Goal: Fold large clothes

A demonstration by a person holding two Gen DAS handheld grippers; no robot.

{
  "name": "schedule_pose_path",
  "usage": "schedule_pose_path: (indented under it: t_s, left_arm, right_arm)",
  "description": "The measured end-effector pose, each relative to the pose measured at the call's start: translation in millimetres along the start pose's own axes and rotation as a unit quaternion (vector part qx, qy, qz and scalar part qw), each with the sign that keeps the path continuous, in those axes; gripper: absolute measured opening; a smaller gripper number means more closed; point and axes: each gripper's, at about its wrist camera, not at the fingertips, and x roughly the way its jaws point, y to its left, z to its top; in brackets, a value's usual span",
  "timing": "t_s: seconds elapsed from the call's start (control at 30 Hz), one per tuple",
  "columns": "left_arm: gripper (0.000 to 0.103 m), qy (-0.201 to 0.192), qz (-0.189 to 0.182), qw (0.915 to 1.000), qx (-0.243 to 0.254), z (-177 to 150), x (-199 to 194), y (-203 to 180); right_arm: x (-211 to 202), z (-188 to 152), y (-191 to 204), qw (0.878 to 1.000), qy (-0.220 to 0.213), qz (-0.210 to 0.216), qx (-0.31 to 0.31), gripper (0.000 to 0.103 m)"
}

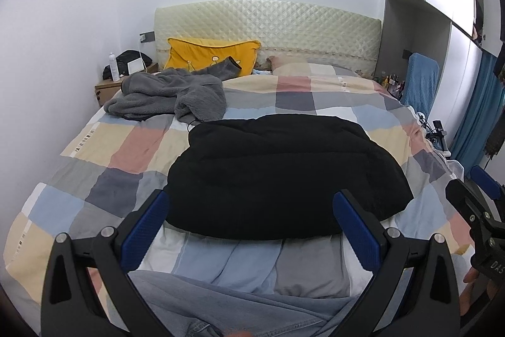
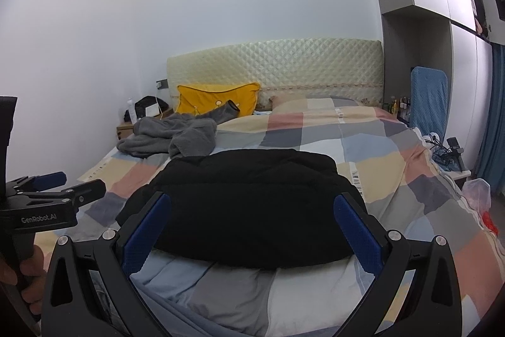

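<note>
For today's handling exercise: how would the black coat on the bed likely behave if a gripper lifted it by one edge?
The black coat looks puffy and rounded, so it is probably padded and light for its bulk. It would likely sag and unfold, since it lies in a soft mound on the quilt. Both grippers, left and right, are open.

**The count on the bed**

Two garments out here: one black coat [image 1: 284, 176], one grey fleece robe [image 1: 170, 97]. One checked quilt [image 1: 132, 147] under both. One yellow cushion [image 1: 211, 56] against one padded headboard [image 1: 268, 27]. Two grippers in play, left gripper [image 1: 251, 226] and right gripper [image 2: 252, 229]. One bedside table [image 1: 105, 89], one white bottle [image 1: 114, 67] on it.
</note>
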Motion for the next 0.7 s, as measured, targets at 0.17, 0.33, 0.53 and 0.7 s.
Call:
schedule_pose_path:
  t_s: [0.17, 0.33, 0.53, 0.7]
  left_arm:
    - [0.103, 0.0, 0.008, 1.0, 0.003, -0.2, -0.2, -2.7]
    - [0.103, 0.003, 0.006, 1.0, 0.002, 1.6, -0.5, -3.3]
    - [0.103, -0.006, 0.025, 0.9997, 0.0, 2.8, -1.5, -1.1]
    - [0.103, -0.001, 0.022, 0.9998, -0.002, 1.8, 1.5, 0.3]
  right_arm:
    - [0.2, -0.1, 0.3, 1.0, 0.005, -0.001, -0.004, 0.103]
    - [0.0, -0.7, 1.0, 1.0, 0.006, -0.002, -0.004, 0.103]
    - [-0.1, 0.8, 0.3, 1.0, 0.002, -0.001, -0.006, 0.103]
    - [-1.5, 0.2, -1.8, 1.0, 0.002, -0.006, -0.005, 0.103]
